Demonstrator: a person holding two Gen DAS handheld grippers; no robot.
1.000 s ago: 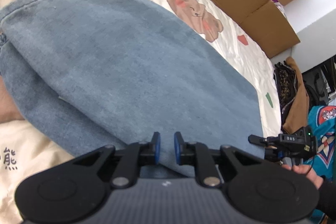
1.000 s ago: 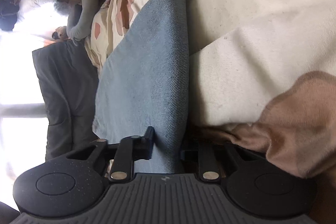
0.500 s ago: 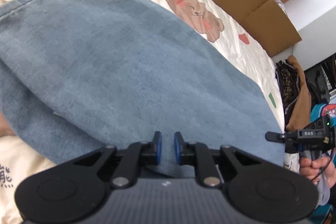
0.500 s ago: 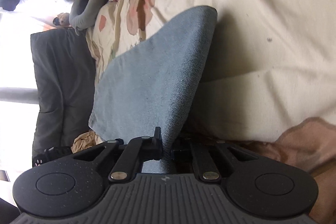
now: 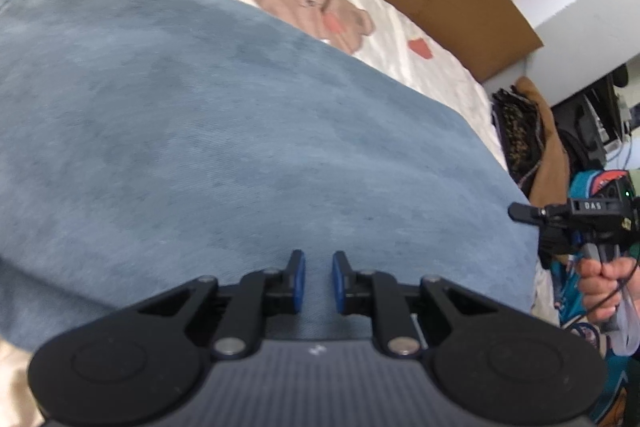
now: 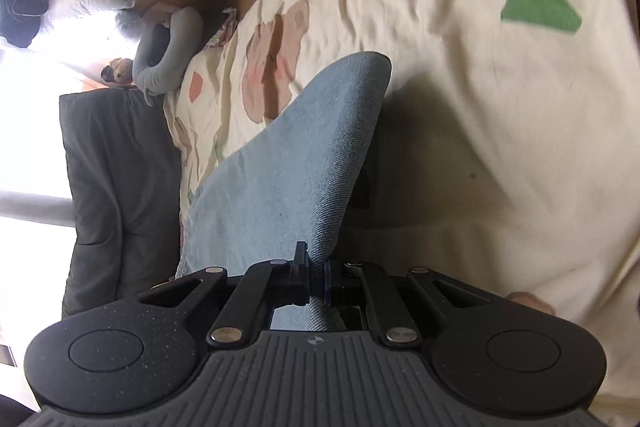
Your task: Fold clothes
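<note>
Faintly, "DAS" on right tongs (image 5: pixel 520 213)

We noted a single legible marking, "DAS", on the right gripper's (image 5: pixel 524 214) black camera housing (image 5: pixel 594 207).

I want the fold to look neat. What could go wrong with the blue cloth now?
The right gripper pinches only a thin edge of the blue cloth, so it might slip out. The left gripper shows a gap between its pads over the cloth, so that side may sag and fold crooked on the bedsheet.
</note>
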